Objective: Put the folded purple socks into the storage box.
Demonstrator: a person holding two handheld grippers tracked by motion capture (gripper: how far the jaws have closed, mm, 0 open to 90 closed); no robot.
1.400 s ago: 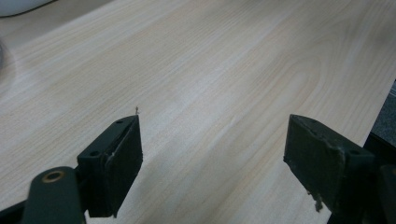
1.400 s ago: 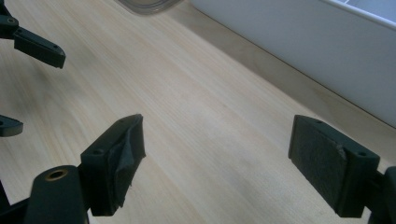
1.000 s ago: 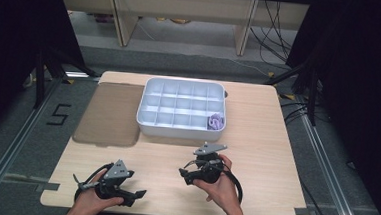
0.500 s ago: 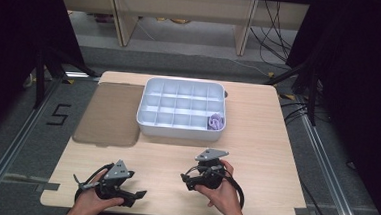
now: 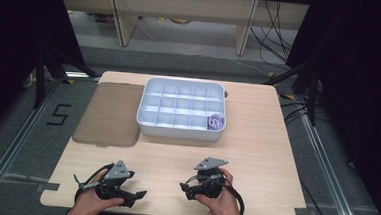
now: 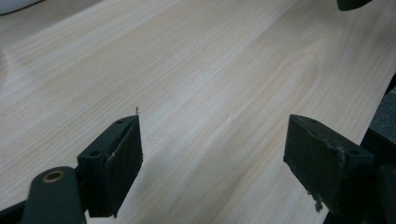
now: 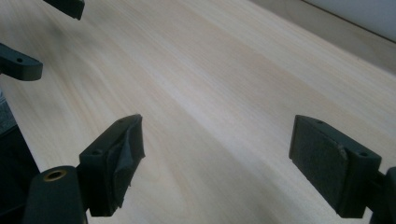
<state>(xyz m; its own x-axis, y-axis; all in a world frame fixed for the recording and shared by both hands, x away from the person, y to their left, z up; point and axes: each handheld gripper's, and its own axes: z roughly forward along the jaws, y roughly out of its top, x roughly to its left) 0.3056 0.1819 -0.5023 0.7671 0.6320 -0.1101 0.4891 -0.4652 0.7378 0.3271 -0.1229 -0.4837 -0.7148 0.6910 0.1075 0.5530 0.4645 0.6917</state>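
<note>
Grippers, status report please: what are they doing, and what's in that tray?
Left gripper and right gripper open, empty, near table edge. White tray holds purple item in corner compartment. Nothing between.

Lab — black curtains [image 5: 11, 51], floor tape [image 5: 58, 114], loose cables [image 5: 279, 22] — test rig.

Pale wood-grain table [image 5: 256, 146], white compartment tray [image 5: 177, 130], lilac item [image 5: 215, 122], brown mat [image 5: 109, 113]
</note>
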